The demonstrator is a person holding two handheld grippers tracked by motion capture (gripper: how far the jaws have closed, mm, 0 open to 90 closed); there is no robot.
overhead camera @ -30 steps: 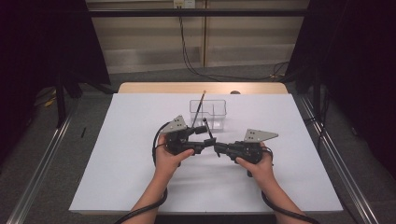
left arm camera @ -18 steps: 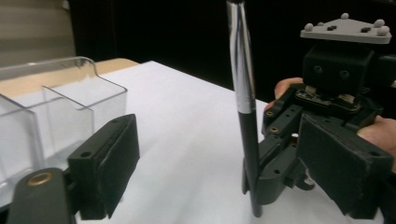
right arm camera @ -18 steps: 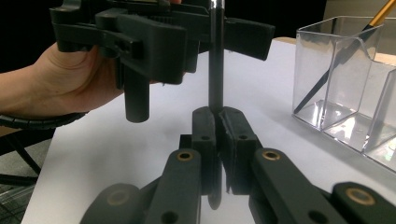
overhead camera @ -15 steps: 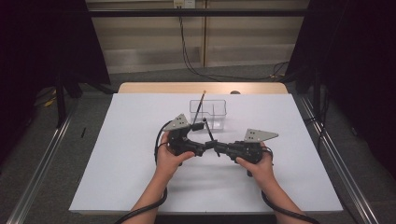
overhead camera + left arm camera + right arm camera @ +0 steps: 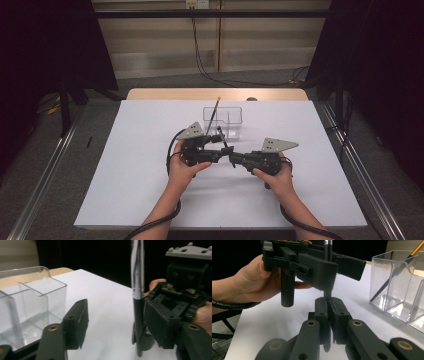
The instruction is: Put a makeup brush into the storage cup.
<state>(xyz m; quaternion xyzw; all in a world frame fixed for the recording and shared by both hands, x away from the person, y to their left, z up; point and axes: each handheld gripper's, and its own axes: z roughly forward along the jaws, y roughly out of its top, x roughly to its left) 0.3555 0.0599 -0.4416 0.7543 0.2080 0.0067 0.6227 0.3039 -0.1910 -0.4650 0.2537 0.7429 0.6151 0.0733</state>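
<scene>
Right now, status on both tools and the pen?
Right tool shut on black pen, upright. Left tool open around the pen, not clamped. Clear organizer behind, one brush inside. Nothing blocking.

clear box [image 5: 223, 121] with slanted brush [image 5: 212, 113] just behind both grippers, bare white table [image 5: 125, 165] open left, right and near side

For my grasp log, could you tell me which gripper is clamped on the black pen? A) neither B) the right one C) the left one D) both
B: in the right gripper view the right gripper is shut on the black pen, while the left gripper stands open around it.
</scene>
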